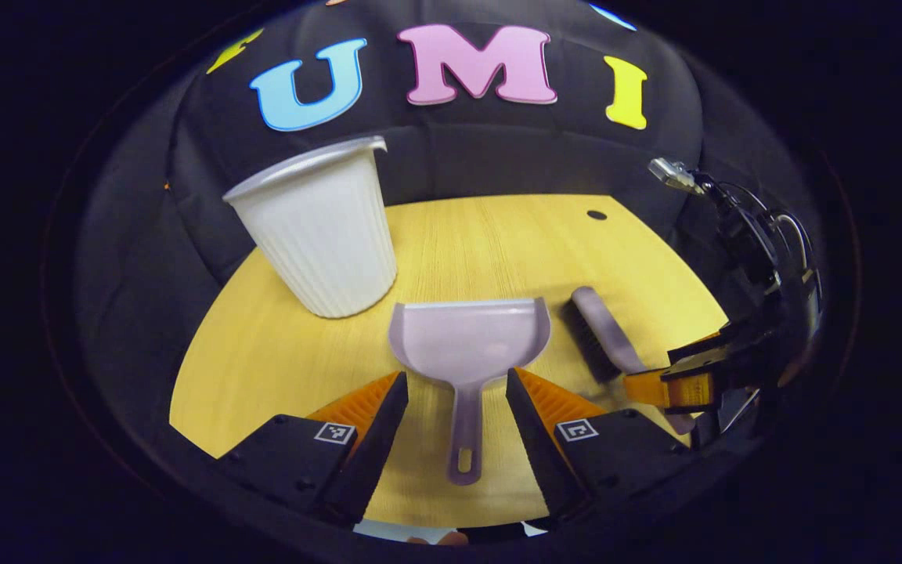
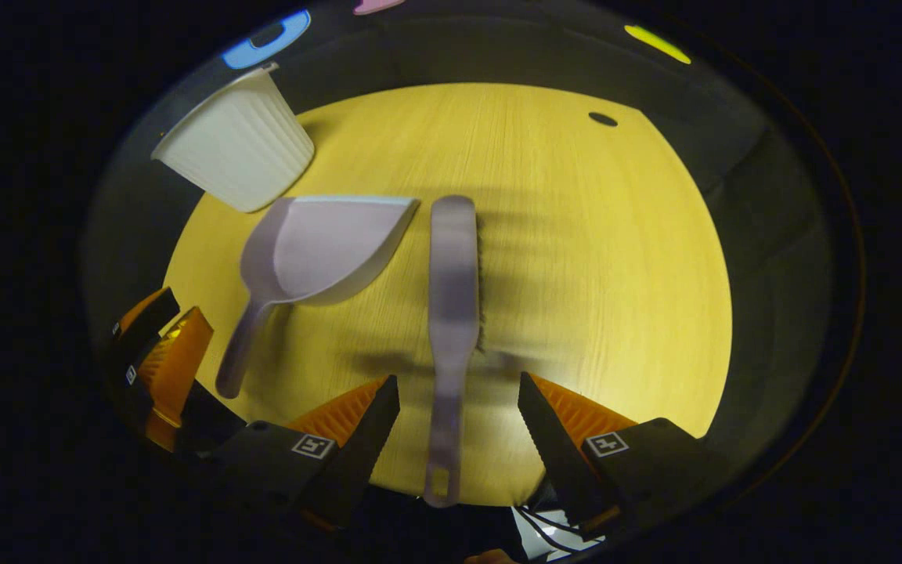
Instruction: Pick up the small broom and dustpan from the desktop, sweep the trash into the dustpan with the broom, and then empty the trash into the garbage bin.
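A pale lilac dustpan lies flat on the yellow wooden desktop, its handle pointing back between the fingers of my left gripper, which stands open around the handle without touching it. To its right lies the small lilac broom. In the right gripper view the broom lies lengthwise with its handle running between the open fingers of my right gripper, and the dustpan lies to its left. The white ribbed garbage bin stands at the back left. No trash can be made out on the desktop.
The right gripper with its cables shows at the right edge of the left gripper view. The left gripper shows at the left of the right gripper view. A small dark hole marks the desktop's far right. Bare wood lies right of the broom.
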